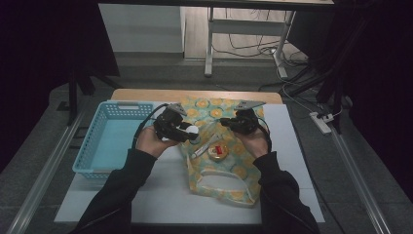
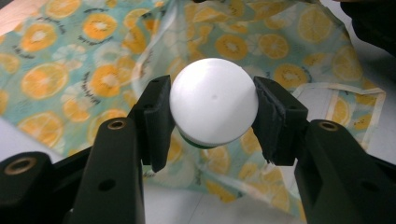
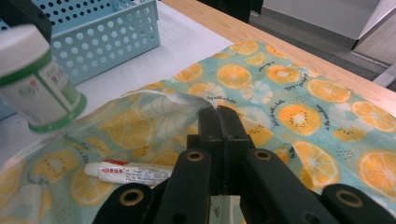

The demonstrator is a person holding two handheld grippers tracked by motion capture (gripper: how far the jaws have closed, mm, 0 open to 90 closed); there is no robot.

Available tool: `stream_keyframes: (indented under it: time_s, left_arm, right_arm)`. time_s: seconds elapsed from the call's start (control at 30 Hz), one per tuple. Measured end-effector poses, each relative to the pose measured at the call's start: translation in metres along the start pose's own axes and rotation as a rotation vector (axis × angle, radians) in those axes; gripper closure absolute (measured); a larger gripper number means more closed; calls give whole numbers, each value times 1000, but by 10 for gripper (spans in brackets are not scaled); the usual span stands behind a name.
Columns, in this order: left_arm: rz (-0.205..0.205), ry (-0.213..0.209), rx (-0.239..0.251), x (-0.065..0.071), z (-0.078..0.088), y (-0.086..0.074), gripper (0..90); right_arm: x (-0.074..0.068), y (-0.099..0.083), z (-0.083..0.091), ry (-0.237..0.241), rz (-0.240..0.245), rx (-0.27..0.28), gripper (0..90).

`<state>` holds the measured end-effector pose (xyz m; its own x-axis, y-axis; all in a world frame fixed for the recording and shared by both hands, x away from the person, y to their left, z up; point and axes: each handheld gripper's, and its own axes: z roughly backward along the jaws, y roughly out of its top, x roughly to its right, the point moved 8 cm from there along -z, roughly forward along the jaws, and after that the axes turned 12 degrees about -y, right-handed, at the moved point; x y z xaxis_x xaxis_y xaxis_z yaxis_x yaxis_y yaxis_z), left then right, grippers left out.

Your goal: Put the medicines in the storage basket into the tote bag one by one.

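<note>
Your left hand-held gripper [image 2: 212, 116] clamps a white-capped bottle [image 2: 213, 102]; your right hand-held gripper [image 3: 218, 122] pinches the orange-print bag [image 3: 289, 112], jaws closed.

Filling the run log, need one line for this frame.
left tongs: shut on white-capped bottle | right tongs: shut on orange-print bag | tube: on bag

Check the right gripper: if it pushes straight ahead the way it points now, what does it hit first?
Probably the orange-print cloth bag. The right gripper is shut, fingers aimed low at the fabric just ahead; it may already pinch an edge, depth is unclear. The tube lies off to one side.
</note>
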<state>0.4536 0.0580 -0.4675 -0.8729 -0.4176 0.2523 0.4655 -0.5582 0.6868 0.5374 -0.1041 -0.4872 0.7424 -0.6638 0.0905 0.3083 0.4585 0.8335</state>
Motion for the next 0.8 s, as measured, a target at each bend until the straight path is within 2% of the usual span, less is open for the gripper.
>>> stream_keyframes:
  time_s: [0.3,0.63,0.8]
  left_arm:
    - [-25,-21,-4,4,-23,13,505]
    - [-57,-10,-21,6,-46,25,504]
    - [-56,-3,-33,3,-59,27,504]
  right_arm:
    - [1,0,0,-2,-1,1,900]
    - [2,0,1,-7,-1,1,900]
    - [3,0,0,-9,-4,2,900]
